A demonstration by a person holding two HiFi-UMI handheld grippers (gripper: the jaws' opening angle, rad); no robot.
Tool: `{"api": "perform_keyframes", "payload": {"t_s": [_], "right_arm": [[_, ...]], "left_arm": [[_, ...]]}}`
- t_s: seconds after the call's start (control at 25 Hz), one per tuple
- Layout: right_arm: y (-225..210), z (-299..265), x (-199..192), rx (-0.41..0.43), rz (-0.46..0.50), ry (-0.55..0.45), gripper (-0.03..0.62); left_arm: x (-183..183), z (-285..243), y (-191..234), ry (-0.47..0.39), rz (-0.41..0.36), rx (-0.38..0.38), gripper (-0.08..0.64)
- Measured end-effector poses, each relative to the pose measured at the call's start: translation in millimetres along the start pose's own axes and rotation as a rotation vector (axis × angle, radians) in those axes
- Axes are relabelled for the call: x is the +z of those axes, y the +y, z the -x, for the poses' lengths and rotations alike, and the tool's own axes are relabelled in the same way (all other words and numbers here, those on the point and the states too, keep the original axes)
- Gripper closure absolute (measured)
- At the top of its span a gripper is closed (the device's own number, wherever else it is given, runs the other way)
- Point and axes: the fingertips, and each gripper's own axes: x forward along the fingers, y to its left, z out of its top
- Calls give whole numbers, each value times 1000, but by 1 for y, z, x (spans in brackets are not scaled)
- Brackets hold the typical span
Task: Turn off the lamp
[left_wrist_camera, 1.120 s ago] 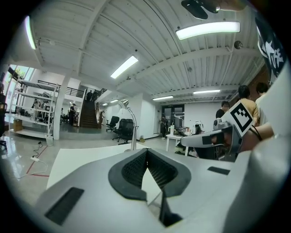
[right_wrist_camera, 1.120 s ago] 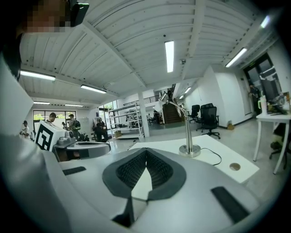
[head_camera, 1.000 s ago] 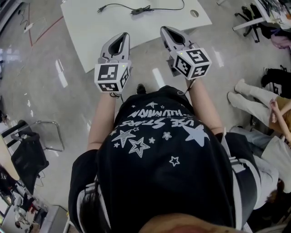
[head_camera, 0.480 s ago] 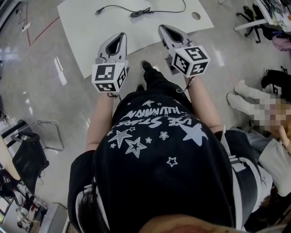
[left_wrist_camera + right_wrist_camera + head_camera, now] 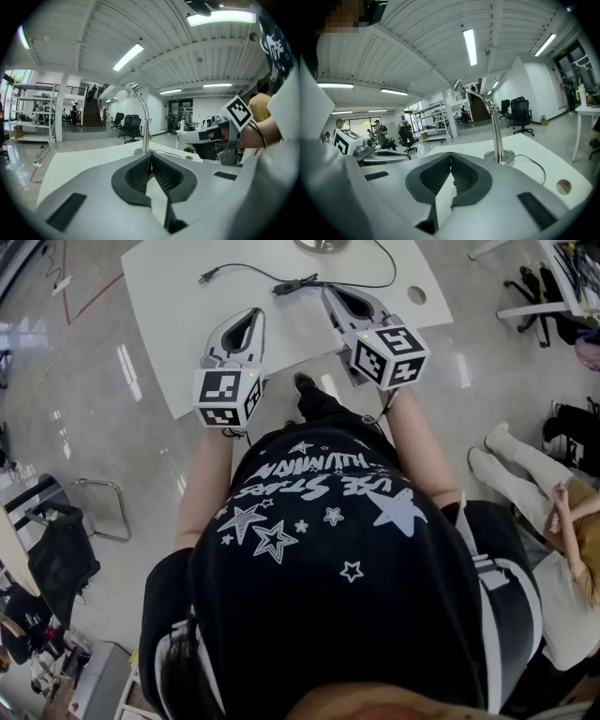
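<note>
Overhead, only the lamp (image 5: 322, 245) base shows, at twelve o'clock on the white table (image 5: 178, 324), with its cord (image 5: 291, 285) trailing. The left gripper (image 5: 151, 158) view adds the gooseneck dead ahead; jaws closed, empty. The right gripper (image 5: 451, 158) view: jaws likewise closed, lamp at one o'clock, shelves (image 5: 434, 124) behind.

I have both forearms (image 5: 202, 484) stretched forward, side by side. My left gripper (image 5: 248, 317) has its jaws pressed together on nothing, and my right gripper (image 5: 336, 294) likewise, tips meeting. Both seem tipped slightly downward, though the steep overhead angle makes that hard to judge
</note>
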Motion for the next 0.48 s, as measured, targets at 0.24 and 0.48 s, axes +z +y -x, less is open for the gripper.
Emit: {"api": "perform_keyframes", "payload": {"t_s": [0.24,0.48], "right_arm": [[-16,-27,-11,40,-6,57,586],[-18,-57,-26,83,-6,115,586]], "left_arm": [[-24,-26,2,70,-3,-17,549],[-50,-51,13,149,-16,-26,548]]}}
